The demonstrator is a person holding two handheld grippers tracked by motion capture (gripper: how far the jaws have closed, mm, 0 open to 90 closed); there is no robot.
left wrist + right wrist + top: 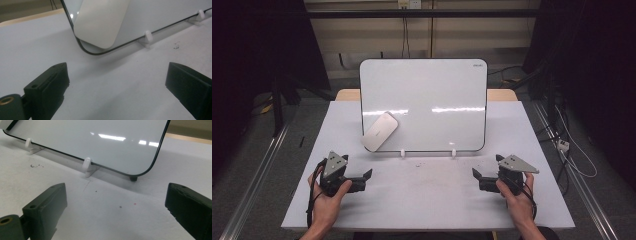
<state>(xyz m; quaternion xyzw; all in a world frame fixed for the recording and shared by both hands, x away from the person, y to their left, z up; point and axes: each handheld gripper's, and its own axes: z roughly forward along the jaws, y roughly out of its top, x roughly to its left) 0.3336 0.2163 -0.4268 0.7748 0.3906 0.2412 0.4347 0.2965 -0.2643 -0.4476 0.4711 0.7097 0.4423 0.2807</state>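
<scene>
At the lower left and lower right of the frame, the left gripper (365, 176) and right gripper (477, 175) rest released and empty, while the eraser (379, 131) clings to the whiteboard's (432, 90) lower-left corner.

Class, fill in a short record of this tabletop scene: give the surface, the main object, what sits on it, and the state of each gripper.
Surface: white table
Main object: whiteboard, propped upright on two small white clips
On the board: pale rounded-rectangle eraser at its lower left corner
Left gripper: jaws open, empty, resting on the table, apart from the board
Right gripper: jaws open, empty, resting on the table
Marks: a few dark specks on the table
</scene>
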